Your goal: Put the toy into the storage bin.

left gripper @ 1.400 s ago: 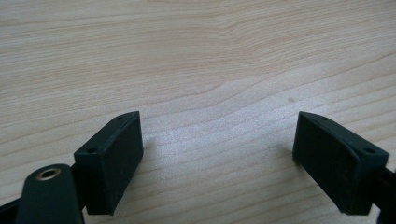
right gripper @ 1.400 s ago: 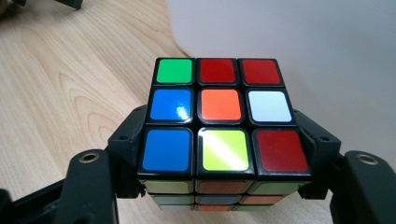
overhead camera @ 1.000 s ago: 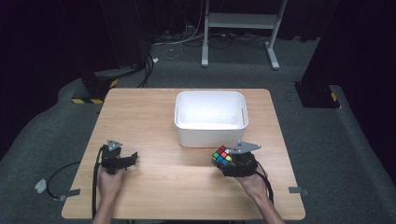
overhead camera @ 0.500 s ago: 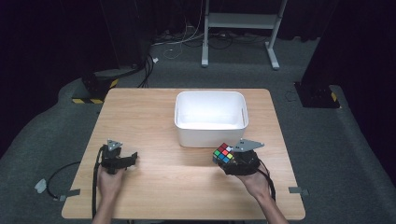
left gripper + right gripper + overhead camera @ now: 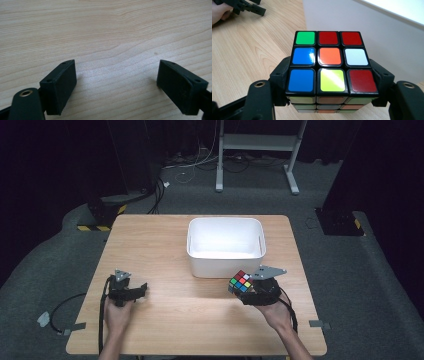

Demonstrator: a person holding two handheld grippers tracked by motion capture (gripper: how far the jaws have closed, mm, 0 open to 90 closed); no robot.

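Holding a multicoloured plastic puzzle cube (image 5: 331, 65) between both black jaws of the right gripper (image 5: 250, 290), clamped on its left and right sides, top face up: green, red, red in the far row; blue, orange, white in the middle; blue, yellow, red in the near row. Cube (image 5: 240, 281) raised just off the light wooden surface (image 5: 165, 245), just in front of the near wall of the white rectangular plastic bin (image 5: 225, 242); whether cube and bin wall touch cannot be told. In the right gripper view, bin wall (image 5: 372, 32) close behind the cube, its rim running off to the upper right.

Left gripper (image 5: 131, 292) low over the near-left part of the surface, well apart from cube and bin. Jaws spread wide in the left gripper view, nothing between the pads (image 5: 58, 87), bare wood grain (image 5: 112, 37) beneath them. Left gripper (image 5: 247, 7) and part of a hand (image 5: 219, 12) also at the upper left of the right gripper view. Black cable (image 5: 65, 302) trailing off the left edge of the surface toward the grey floor (image 5: 360, 285).
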